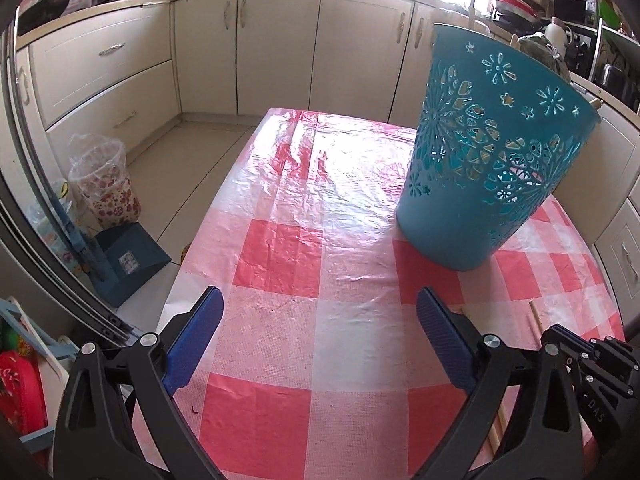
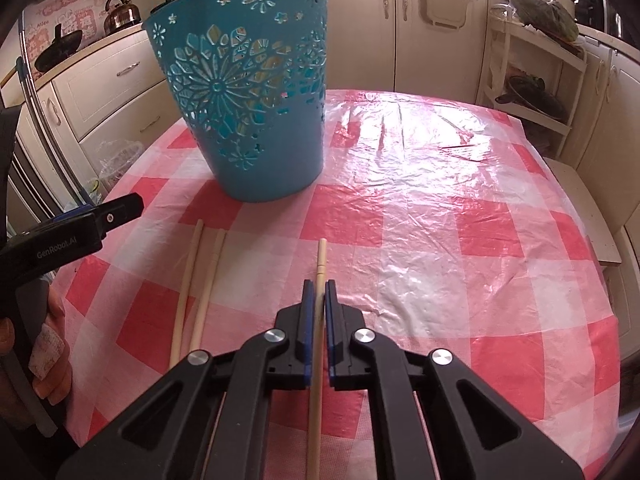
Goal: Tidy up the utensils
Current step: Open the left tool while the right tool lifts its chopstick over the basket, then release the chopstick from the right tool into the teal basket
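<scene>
We see a desk [image 2: 440, 216] under a red-and-white checked plastic cloth [image 1: 304, 216], with cream kitchen cabinets [image 1: 280, 44] behind it. The biggest thing on it is a teal basket [image 2: 256, 92], upright, its wall cut through with flower shapes; in the right wrist view it stands at the far left of the desk, in the left wrist view at the right.

Nearer to us than the basket lie three pale chopsticks, all pointing roughly away from us. Two [image 2: 200, 292] lie side by side on the cloth, close together and left of the third. The third chopstick [image 2: 320, 264] runs between the blue pads [image 2: 307, 312] of our right claw [image 2: 319, 286], which has closed down to a narrow gap and pinches it; the tip sticks out ahead of the fingers, and the shaft runs back under the claw's body.

Our left claw [image 1: 320, 304] stands spread wide over the checked cloth with nothing between its blue pads [image 1: 444, 340]. In the right wrist view it enters from the left edge, one black finger [image 2: 120, 210] pointing toward the basket's base, with the hand [image 2: 44, 344] on its grip below. We cannot tell whether the held chopstick touches the cloth.
</scene>
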`<state>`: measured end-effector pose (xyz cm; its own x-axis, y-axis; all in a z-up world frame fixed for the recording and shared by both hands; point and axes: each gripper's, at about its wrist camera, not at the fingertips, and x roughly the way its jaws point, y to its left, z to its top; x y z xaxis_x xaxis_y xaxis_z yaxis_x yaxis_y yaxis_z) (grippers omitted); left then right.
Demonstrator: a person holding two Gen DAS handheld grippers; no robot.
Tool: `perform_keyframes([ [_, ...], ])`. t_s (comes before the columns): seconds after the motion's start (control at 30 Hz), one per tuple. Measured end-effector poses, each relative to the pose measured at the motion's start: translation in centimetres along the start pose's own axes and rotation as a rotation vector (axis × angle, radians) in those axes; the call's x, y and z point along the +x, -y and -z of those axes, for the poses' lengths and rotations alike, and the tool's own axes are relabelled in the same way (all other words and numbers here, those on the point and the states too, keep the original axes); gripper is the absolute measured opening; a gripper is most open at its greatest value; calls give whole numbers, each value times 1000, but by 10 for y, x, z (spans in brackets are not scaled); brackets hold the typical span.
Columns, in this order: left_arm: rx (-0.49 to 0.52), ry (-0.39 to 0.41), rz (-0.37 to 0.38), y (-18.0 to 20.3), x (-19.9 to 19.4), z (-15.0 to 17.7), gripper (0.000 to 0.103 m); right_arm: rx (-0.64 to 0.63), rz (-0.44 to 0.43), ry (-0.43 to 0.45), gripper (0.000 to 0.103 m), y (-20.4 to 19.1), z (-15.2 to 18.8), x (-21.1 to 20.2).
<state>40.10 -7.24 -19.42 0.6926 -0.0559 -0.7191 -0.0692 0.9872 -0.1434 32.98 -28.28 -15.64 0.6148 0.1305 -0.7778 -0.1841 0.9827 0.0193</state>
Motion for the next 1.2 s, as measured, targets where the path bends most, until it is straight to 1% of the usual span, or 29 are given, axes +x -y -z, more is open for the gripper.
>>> perform_keyframes([
  [0.03, -5, -2, 5, -1, 0, 0, 93, 0, -9, -17, 15, 0, 1, 2],
  [0.07, -8, -4, 7, -1, 1, 0, 93, -9, -11, -33, 16, -1, 2, 4],
  [0.17, -4, -6, 8, 0, 2, 0, 93, -61, 22, -27, 16, -8, 3, 5],
  [0.2, -2, -6, 8, 0, 2, 0, 93, -68, 24, -25, 15, -8, 3, 5],
  [0.23, -2, -6, 9, 0, 2, 0, 93, -65, 22, -22, 9, -7, 3, 6],
  [0.27, -5, -6, 11, -1, 1, 0, 93, -58, 21, -22, 6, -5, 3, 6],
  [0.33, -14, -4, 17, -3, 1, 0, 93, -21, -6, -22, 6, 1, 3, 4],
  [0.4, -22, -5, 25, -5, 1, 0, 93, 25, -46, 1, 6, 9, 1, -3],
  [0.6, -14, -9, 38, -3, 3, 0, 93, 113, -199, 165, 6, 17, -16, -51],
  [0.77, -16, -9, 46, -3, 3, 0, 93, 142, -316, 333, 6, 14, -47, -100],
  [0.9, -15, -6, 51, -2, 1, 0, 93, 128, -367, 447, 4, 7, -89, -130],
  [1.0, -28, -3, 61, -4, 1, 0, 93, 99, -383, 522, 4, -1, -113, -150],
  [1.1, -43, 0, 71, -7, 0, 0, 93, 71, -387, 564, 4, -6, -131, -163],
  [1.2, -48, -1, 74, -8, 1, 0, 93, 49, -383, 557, 4, -11, -142, -166],
])
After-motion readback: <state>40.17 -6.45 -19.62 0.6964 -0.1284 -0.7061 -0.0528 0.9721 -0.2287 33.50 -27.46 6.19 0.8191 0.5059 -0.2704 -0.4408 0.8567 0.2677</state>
